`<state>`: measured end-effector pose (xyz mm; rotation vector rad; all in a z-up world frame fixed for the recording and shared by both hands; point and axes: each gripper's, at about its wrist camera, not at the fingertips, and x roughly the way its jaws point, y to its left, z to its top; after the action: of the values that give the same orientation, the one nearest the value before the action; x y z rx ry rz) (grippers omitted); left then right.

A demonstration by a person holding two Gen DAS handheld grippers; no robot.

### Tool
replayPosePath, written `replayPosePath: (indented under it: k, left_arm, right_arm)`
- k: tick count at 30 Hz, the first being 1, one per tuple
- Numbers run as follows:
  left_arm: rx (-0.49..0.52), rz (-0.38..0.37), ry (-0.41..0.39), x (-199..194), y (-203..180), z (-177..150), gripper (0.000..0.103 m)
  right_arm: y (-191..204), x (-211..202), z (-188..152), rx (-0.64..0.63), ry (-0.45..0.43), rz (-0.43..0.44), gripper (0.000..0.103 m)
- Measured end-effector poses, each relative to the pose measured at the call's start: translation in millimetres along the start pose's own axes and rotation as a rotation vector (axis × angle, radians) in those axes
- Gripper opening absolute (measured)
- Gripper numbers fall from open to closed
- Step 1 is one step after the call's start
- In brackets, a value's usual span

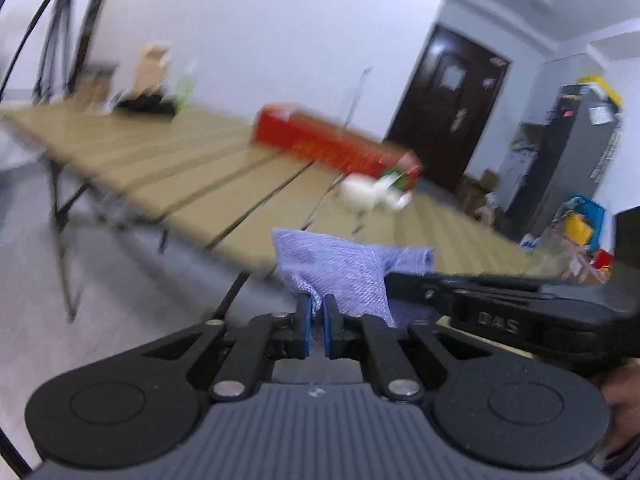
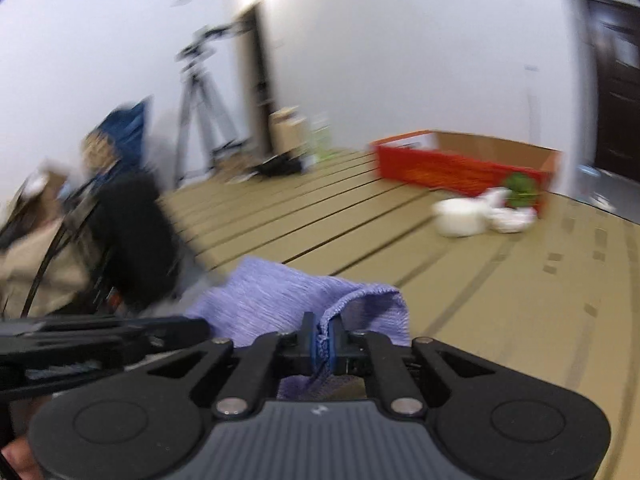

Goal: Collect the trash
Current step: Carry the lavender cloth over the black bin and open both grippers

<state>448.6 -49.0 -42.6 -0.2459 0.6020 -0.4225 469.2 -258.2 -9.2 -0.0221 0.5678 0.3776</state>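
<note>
We find the left gripper [image 1: 317, 305] closed tight on a fold of a lavender cloth [image 1: 348, 270], its blue pads pinching the fabric between them. The right gripper [image 2: 323, 334] is likewise clamped on the hemmed edge of the same cloth [image 2: 280, 300], so the cloth hangs between the two tools, lifted above the near edge of the slatted table [image 1: 160, 160].

Further along the table lies the trash itself: a crumpled white wad [image 2: 476, 214], touching the front of a red-sided cardboard box [image 2: 460, 164]. A tripod [image 2: 200, 112] stands by the far wall.

We judge the step in hand to be carrying the cloth, with the trash not yet collected. The next move calls for bringing the cloth toward the wad without slackening either grip.
</note>
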Motion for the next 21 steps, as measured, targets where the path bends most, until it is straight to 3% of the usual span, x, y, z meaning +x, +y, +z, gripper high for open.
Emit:
replayPosePath:
  k: [3, 5, 9, 13, 15, 17, 21]
  left_arm:
    - [-0.079, 0.018, 0.116, 6.9, 28.9, -18.9, 0.006]
    - [-0.06, 0.052, 0.164, 14.0, 40.7, -30.7, 0.007]
    - [-0.121, 0.103, 0.285, 42.0, 66.5, -57.2, 0.007]
    - [-0.048, 0.176, 0.287, 65.8, 69.9, -68.0, 0.007]
    - [-0.056, 0.192, 0.297, 78.8, 75.5, -69.1, 0.014]
    - [-0.047, 0.209, 0.347, 94.5, 80.8, -72.4, 0.033]
    - [0.018, 0.252, 0.39, 104.9, 85.7, -83.7, 0.036]
  right_arm:
    - [46.1, 10.5, -19.9, -0.127, 0.07, 0.036, 0.005]
    - [68.2, 19.1, -36.2, -0.18, 0.134, 0.06, 0.005]
    - [86.4, 50.9, -65.5, -0.219, 0.263, 0.049, 0.005]
    - [80.4, 88.6, -85.8, -0.2, 0.311, 0.017, 0.006]
    - [71.6, 107.6, -95.3, -0.187, 0.296, -0.01, 0.012]
    - [61.0, 133.9, -102.8, -0.185, 0.37, -0.062, 0.02]
    - [47.7, 151.1, -112.2, -0.165, 0.453, -0.067, 0.021]
